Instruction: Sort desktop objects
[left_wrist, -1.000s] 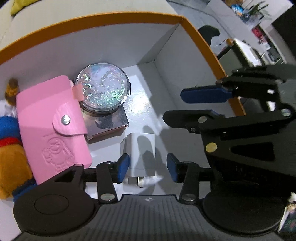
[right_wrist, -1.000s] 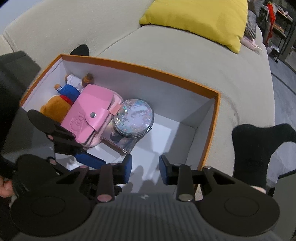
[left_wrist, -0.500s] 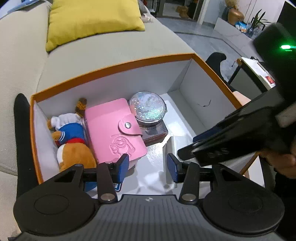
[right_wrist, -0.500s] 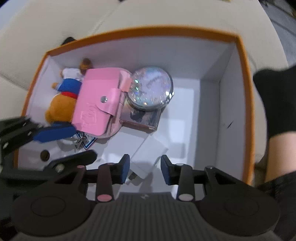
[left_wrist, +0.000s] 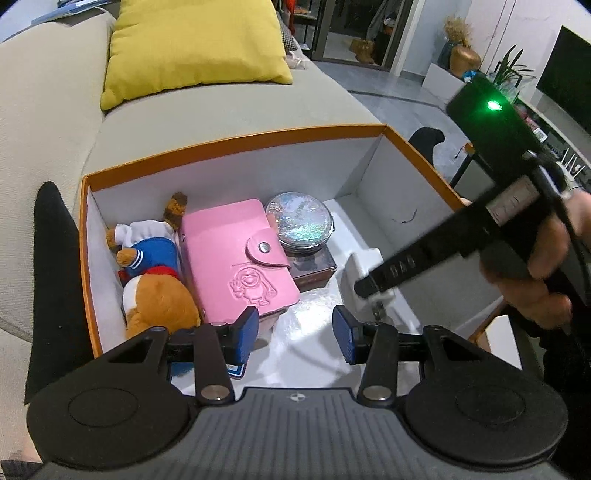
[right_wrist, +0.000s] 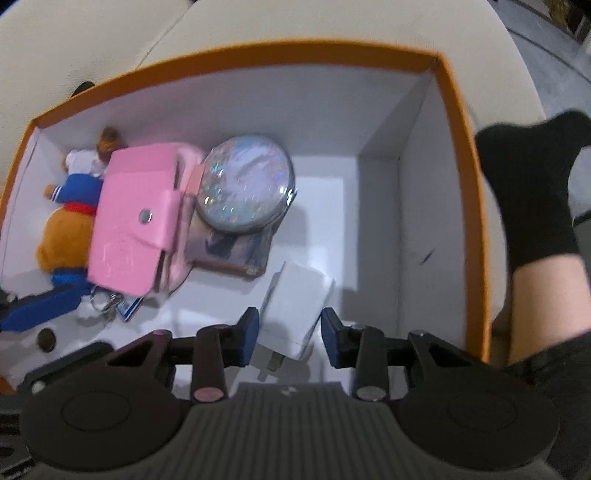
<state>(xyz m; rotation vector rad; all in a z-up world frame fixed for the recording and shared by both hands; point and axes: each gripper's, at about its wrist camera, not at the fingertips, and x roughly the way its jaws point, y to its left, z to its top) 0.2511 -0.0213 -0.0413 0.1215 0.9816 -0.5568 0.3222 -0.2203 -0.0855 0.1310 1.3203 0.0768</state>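
Observation:
An orange-rimmed white box (left_wrist: 236, 142) (right_wrist: 458, 122) sits on a beige sofa. It holds a plush bear (left_wrist: 155, 291) (right_wrist: 62, 236), a pink wallet (left_wrist: 236, 258) (right_wrist: 136, 218), a glittery round mirror (left_wrist: 300, 223) (right_wrist: 245, 188) on a dark booklet, and a white charger (left_wrist: 364, 267) (right_wrist: 295, 306). My left gripper (left_wrist: 295, 332) is open and empty above the box's near side. My right gripper (right_wrist: 290, 332) is open, its jaws either side of the charger without pressing it; its finger reaches to the charger in the left wrist view (left_wrist: 402, 267).
A yellow cushion (left_wrist: 192, 48) lies on the sofa behind the box. Black-socked feet rest beside the box at left (left_wrist: 55, 280) and right (right_wrist: 535, 192). Keys and a blue card (right_wrist: 122, 306) lie under the wallet's near end.
My left gripper let go of the charger and pulled back up out of the box. My right gripper swung over the box and came down around the charger.

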